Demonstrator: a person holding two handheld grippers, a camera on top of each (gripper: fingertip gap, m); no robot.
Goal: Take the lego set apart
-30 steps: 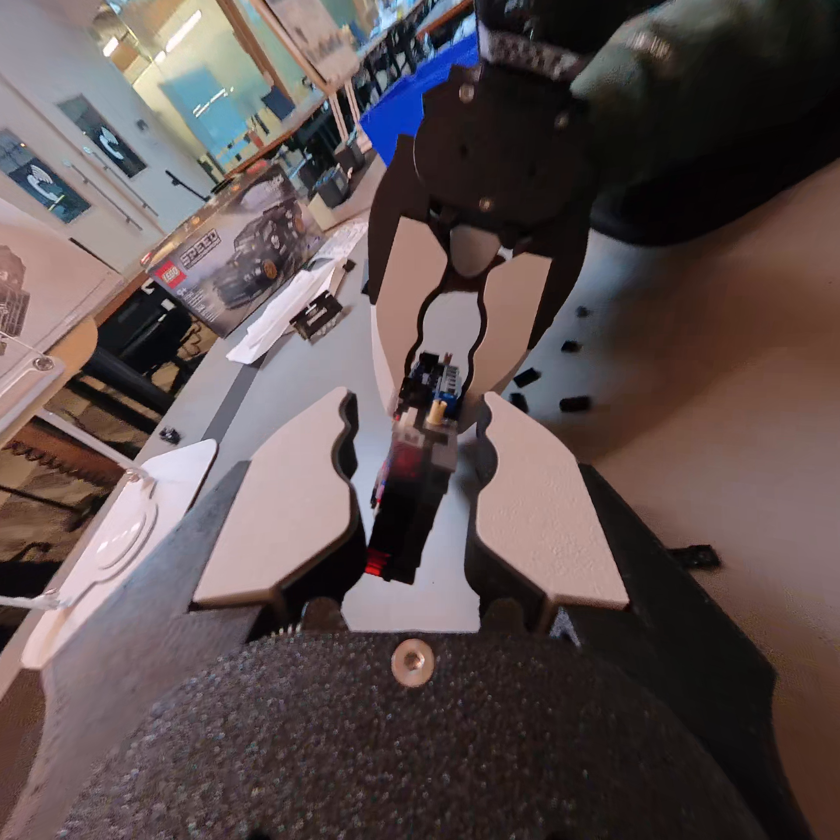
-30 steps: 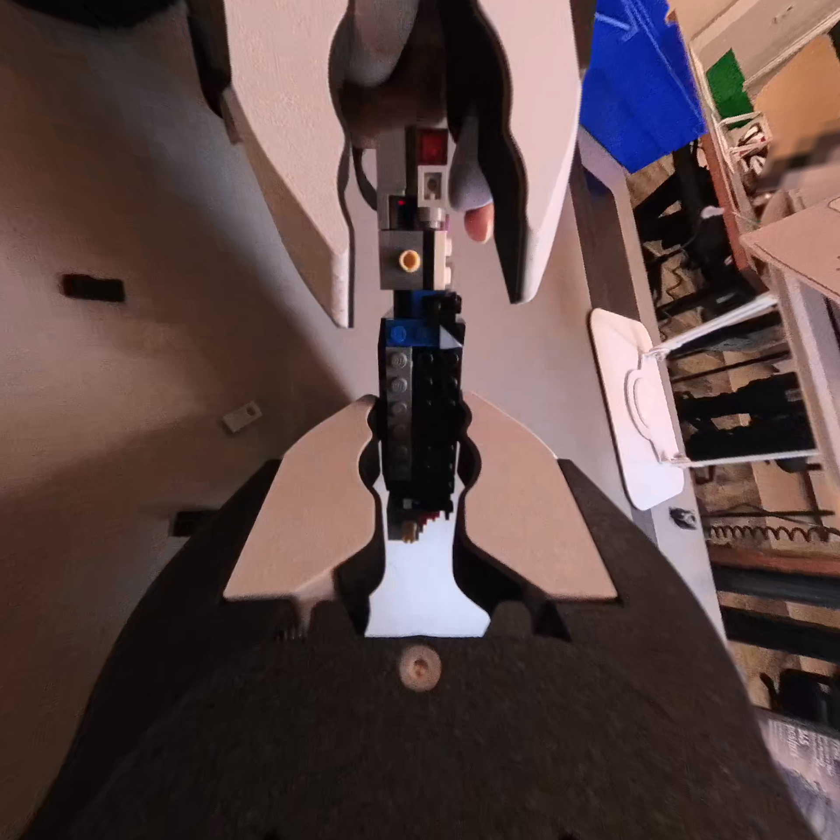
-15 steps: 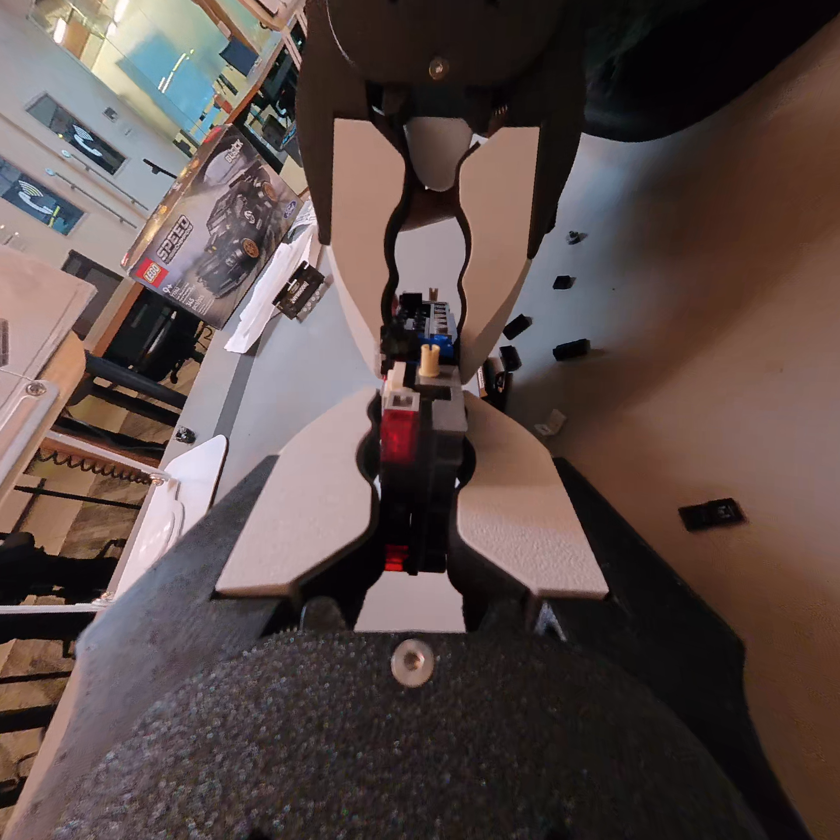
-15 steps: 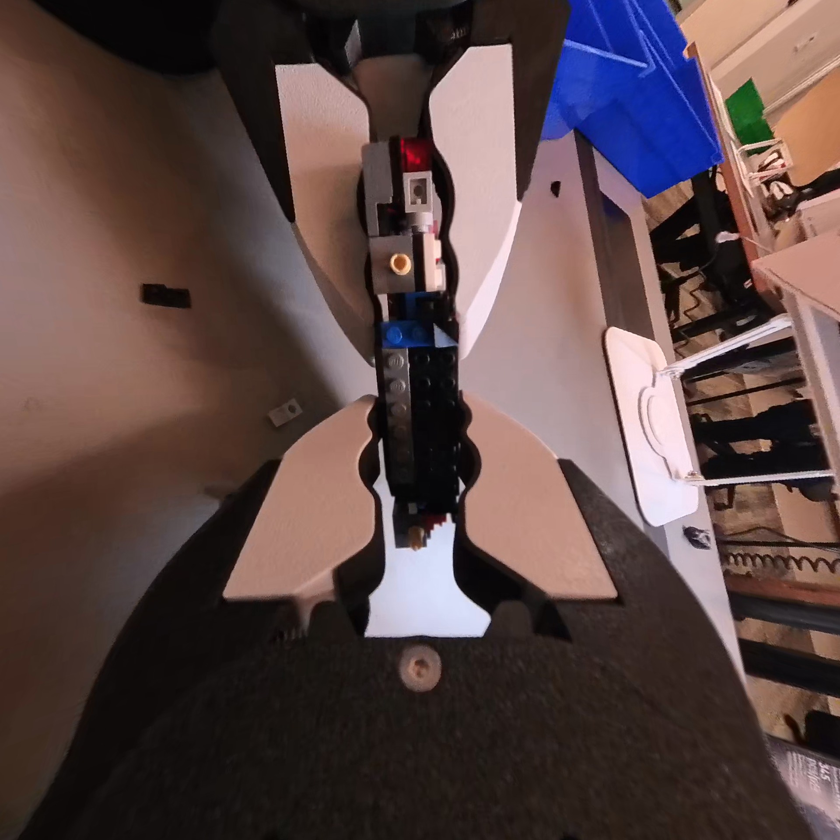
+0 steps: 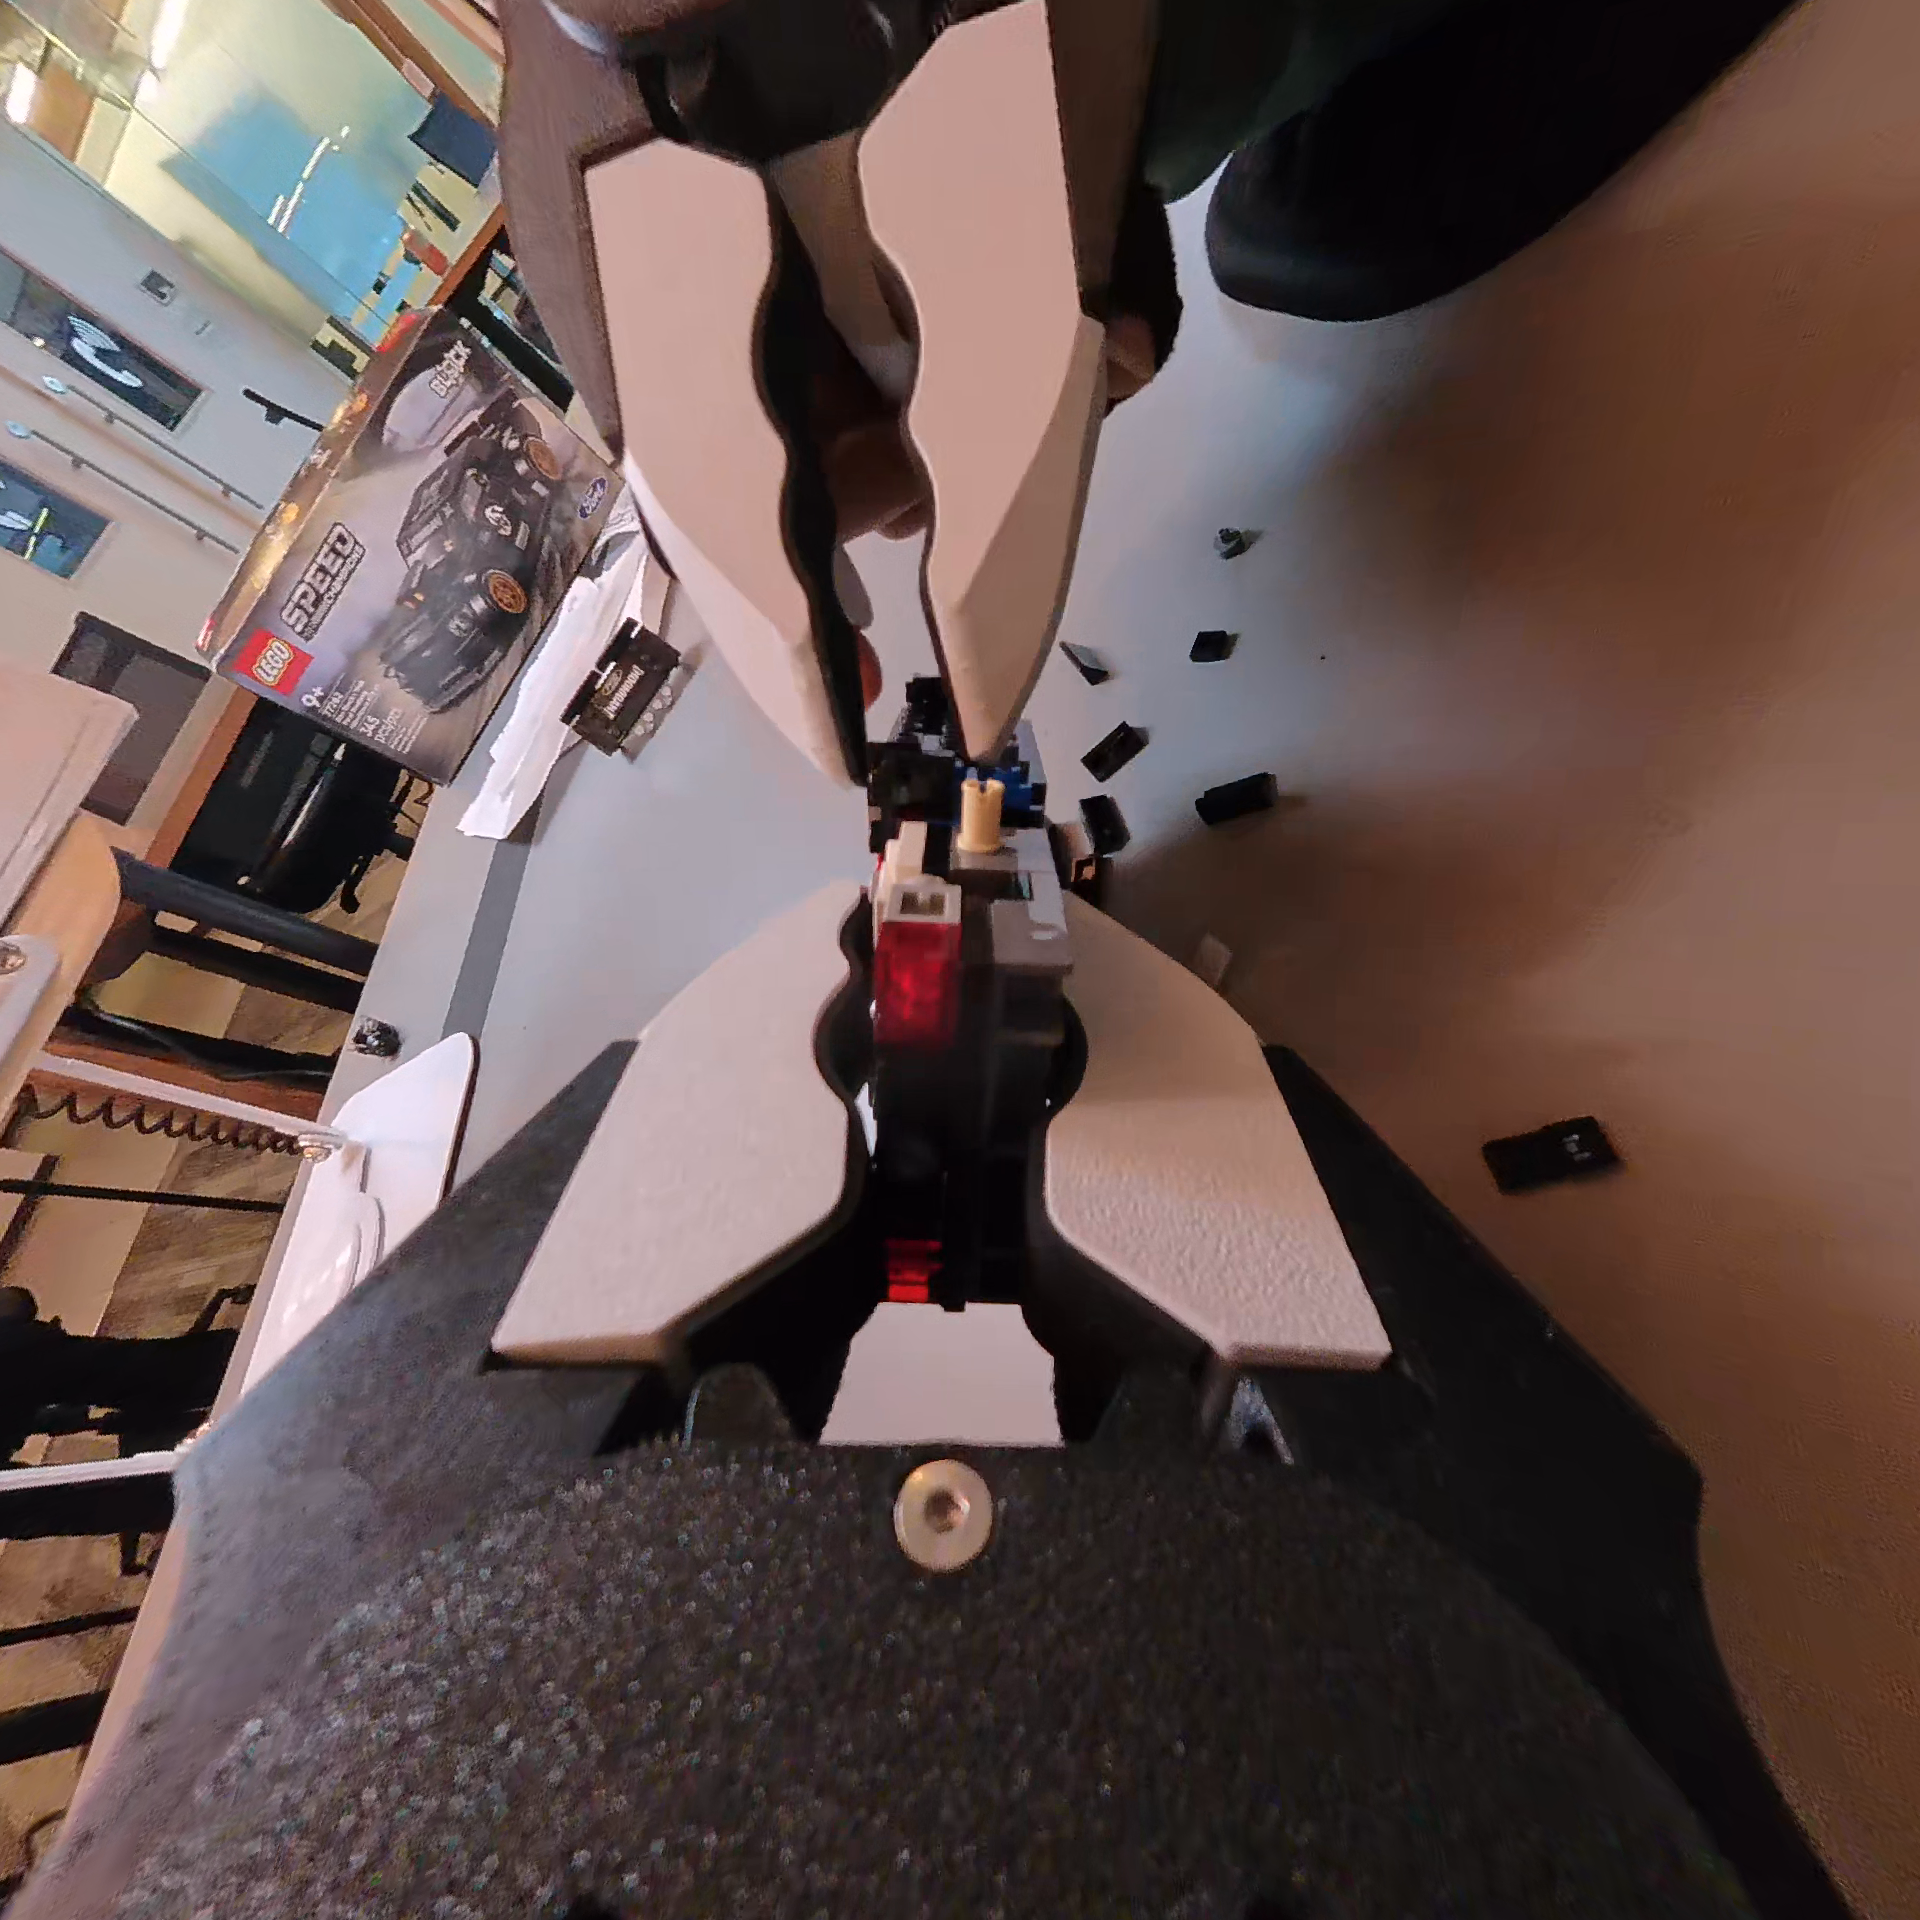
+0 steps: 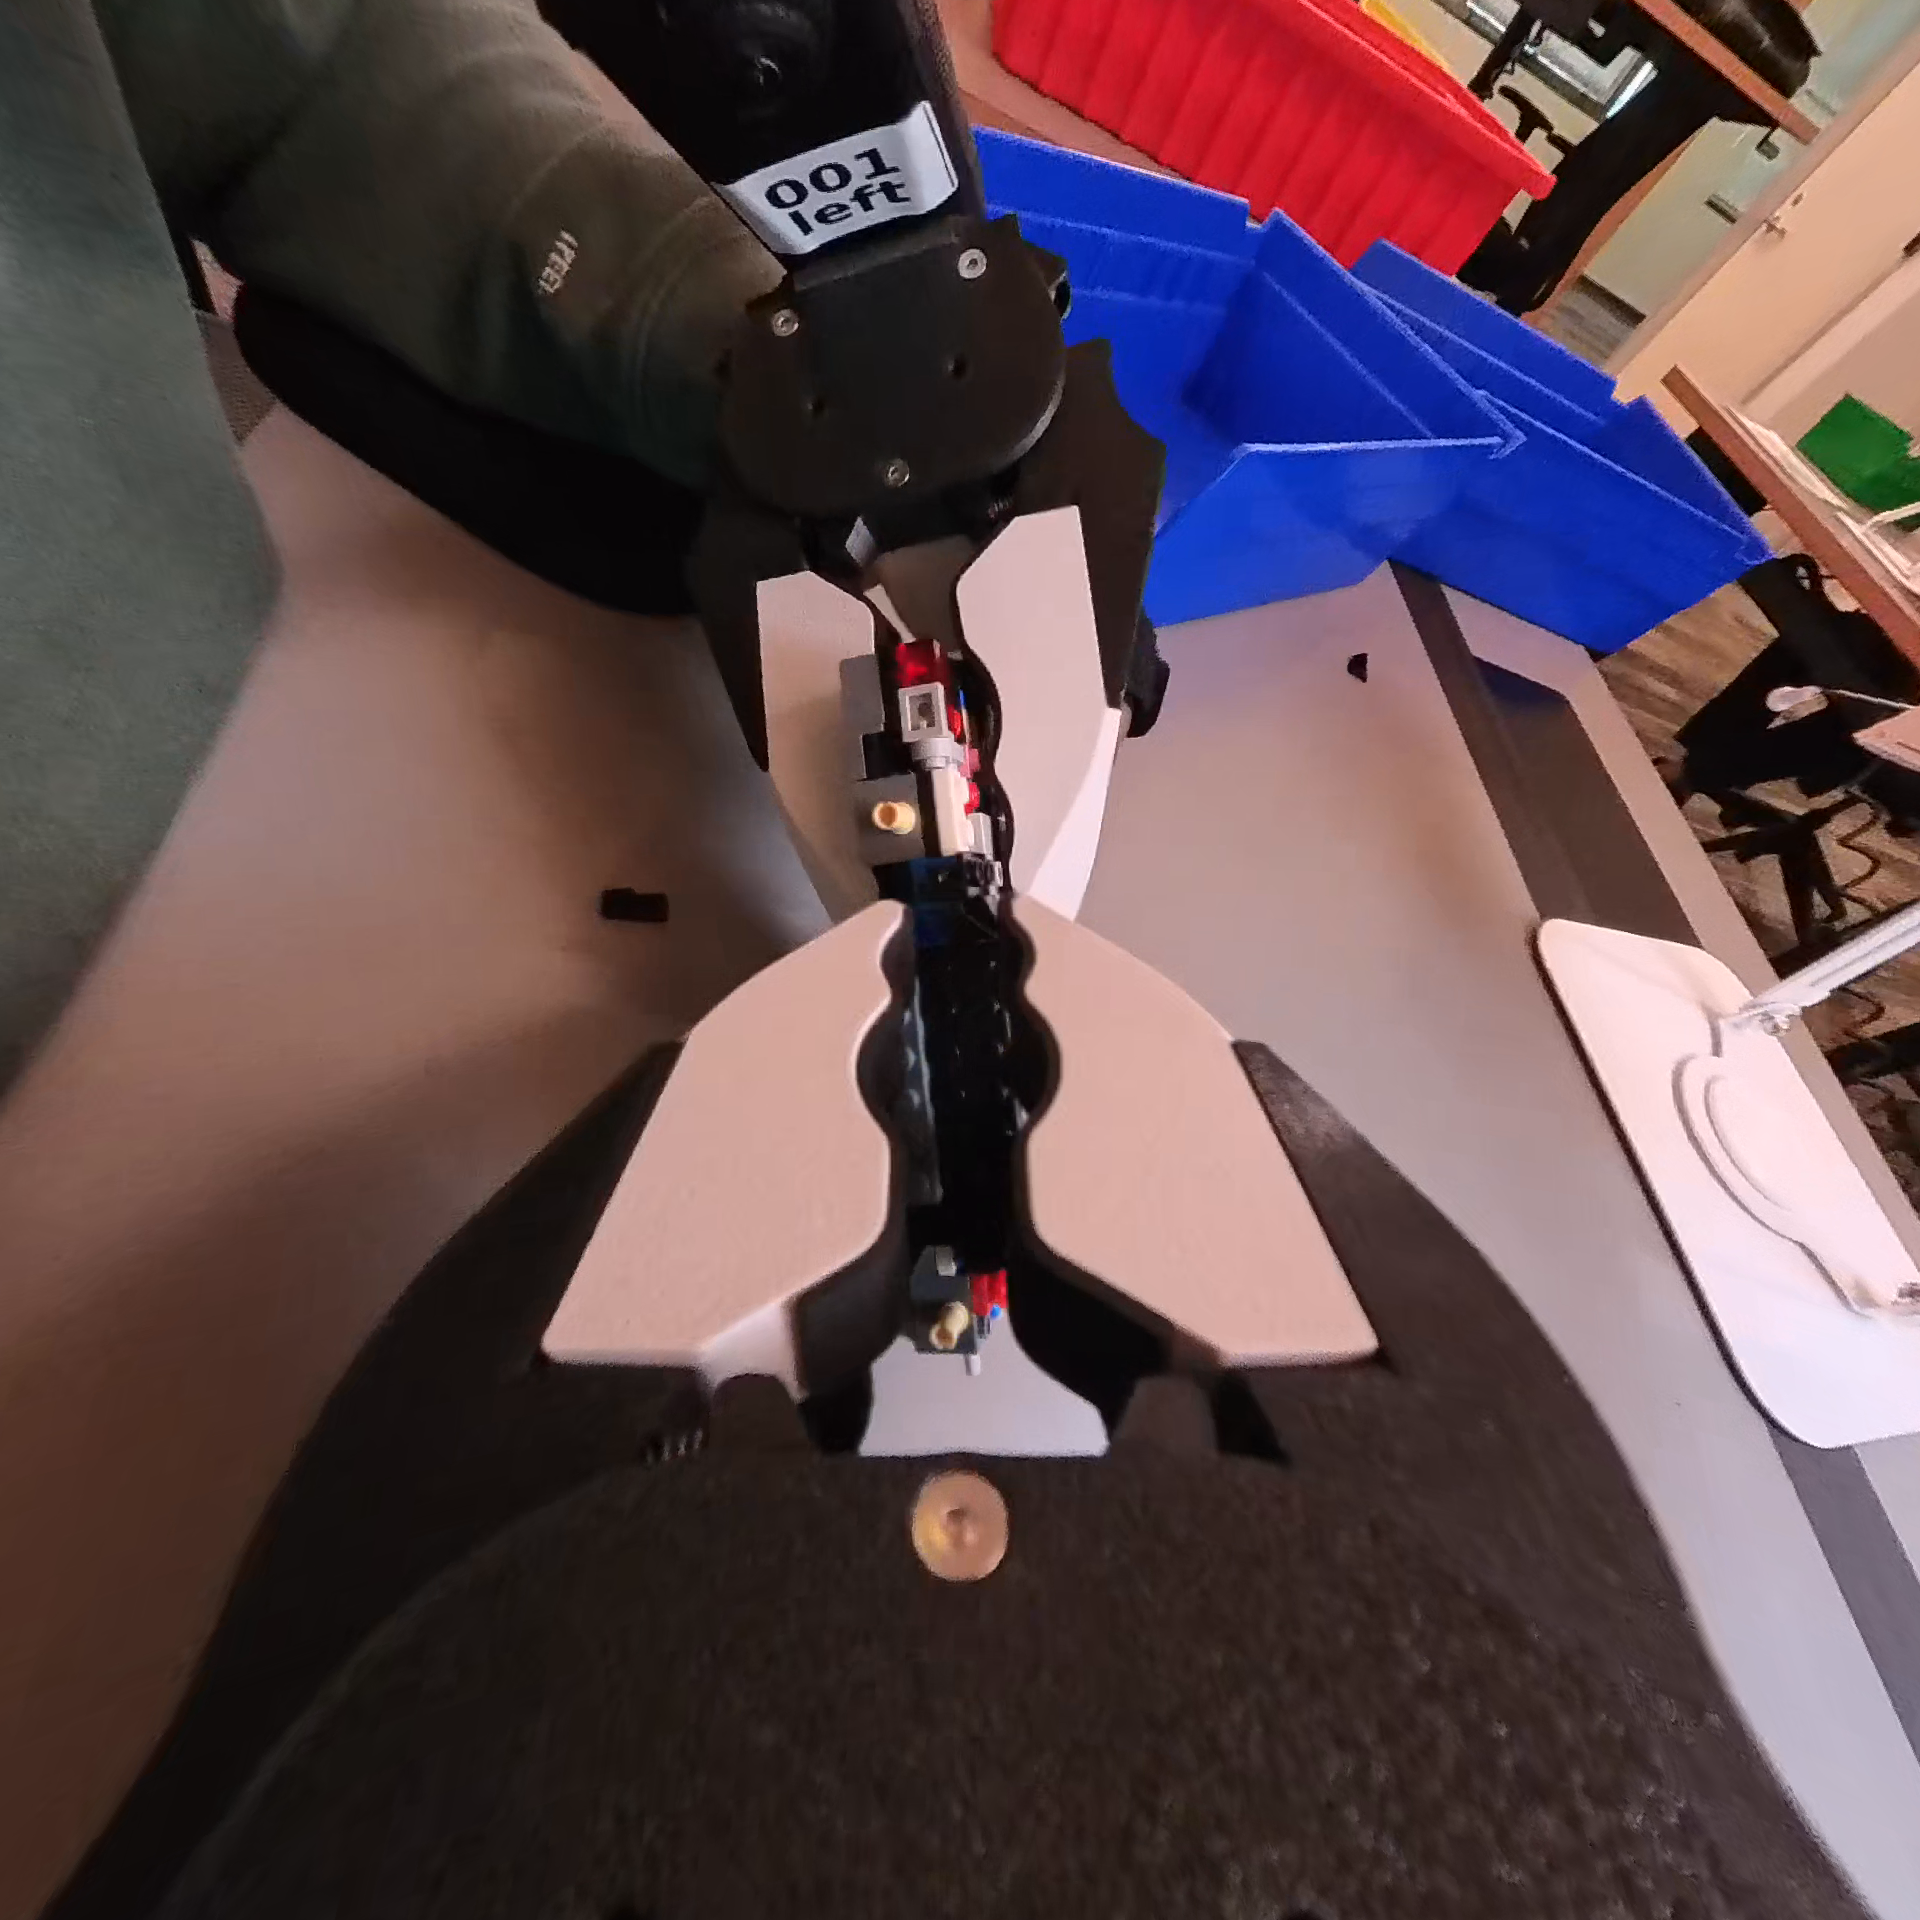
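We hold the lego set (image 6: 956,997) lifted off the table (image 6: 1299,831), the left gripper (image 5: 961,935) clamped on its grey-and-red end and the right gripper (image 6: 961,925) clamped on its black end, braced to pull the halves apart.
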